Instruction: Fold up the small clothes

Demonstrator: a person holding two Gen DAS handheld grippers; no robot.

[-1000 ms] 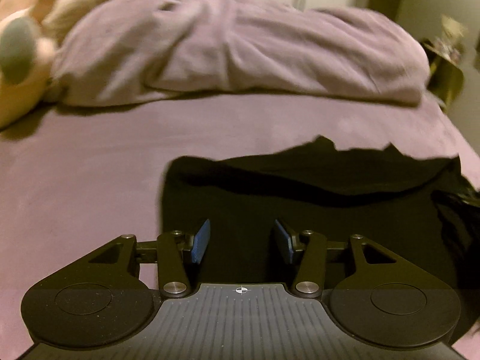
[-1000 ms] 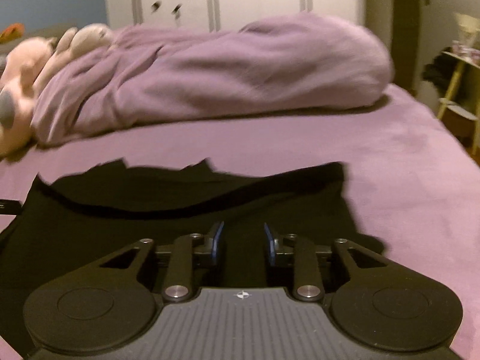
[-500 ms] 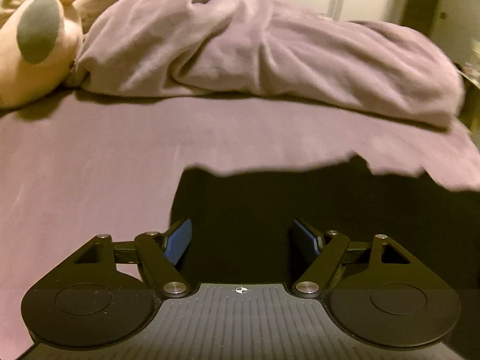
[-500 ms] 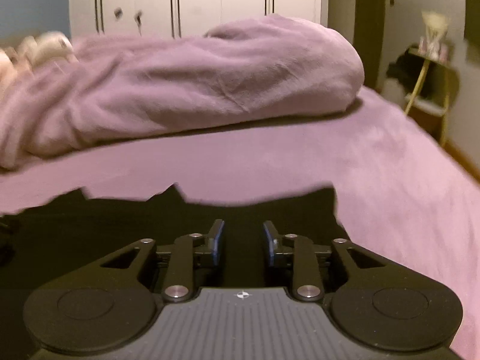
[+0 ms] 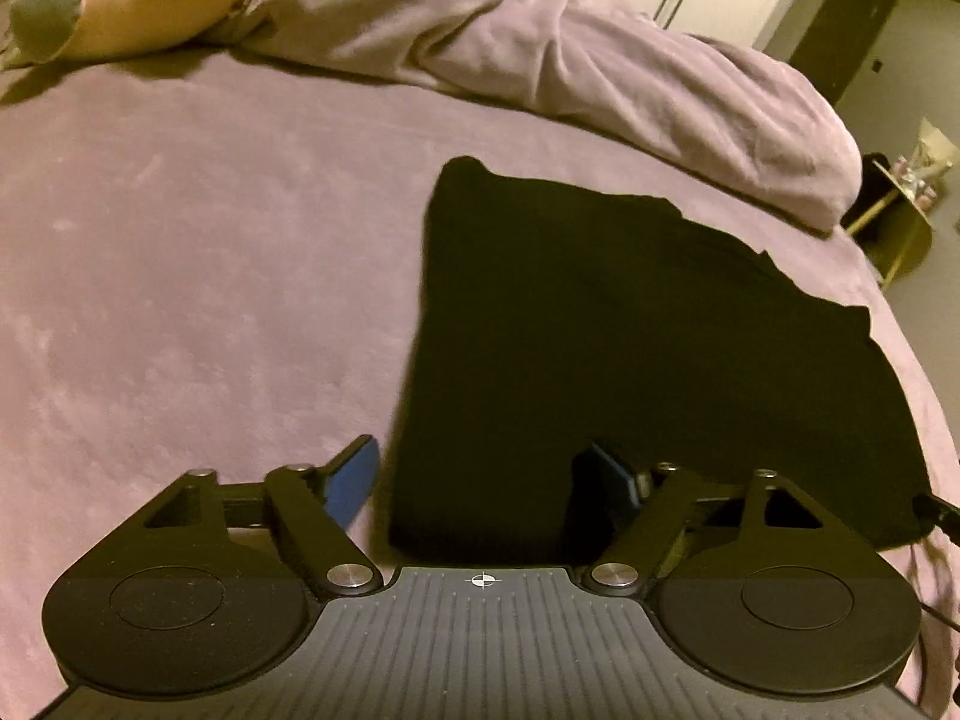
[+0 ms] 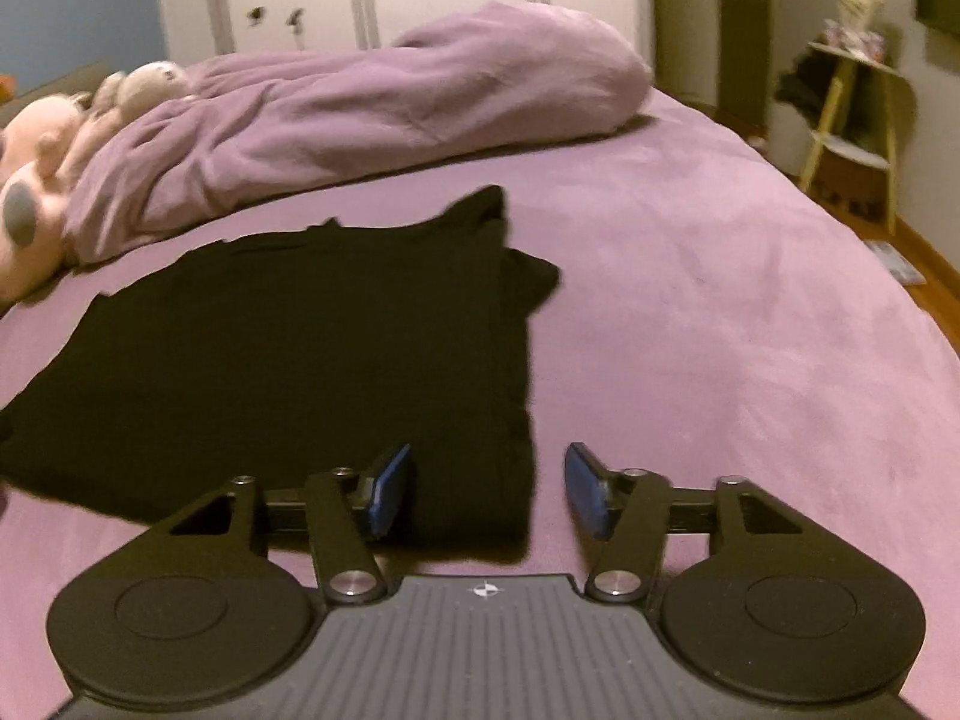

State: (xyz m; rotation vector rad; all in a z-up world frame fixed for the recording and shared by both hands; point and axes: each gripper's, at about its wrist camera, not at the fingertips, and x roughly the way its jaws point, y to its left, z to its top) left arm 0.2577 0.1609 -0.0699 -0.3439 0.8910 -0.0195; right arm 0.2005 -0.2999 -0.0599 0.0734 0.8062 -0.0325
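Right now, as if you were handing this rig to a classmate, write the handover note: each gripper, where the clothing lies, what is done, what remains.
Left gripper: jaws closing, pads not pressing anything, at the near left corner of the black garment.
Right gripper: jaws closing, holding nothing, at the garment's near right edge.
Garment: lies flat on the purple bed, already folded into a rough rectangle, with a bit of cloth poking out at the far right corner.
Left to do: probably tidy that corner and fold once more.

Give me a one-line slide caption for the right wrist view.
Right gripper, jaws closing and empty, straddles the near right edge of a folded black fabric garment on the purple bedspread.
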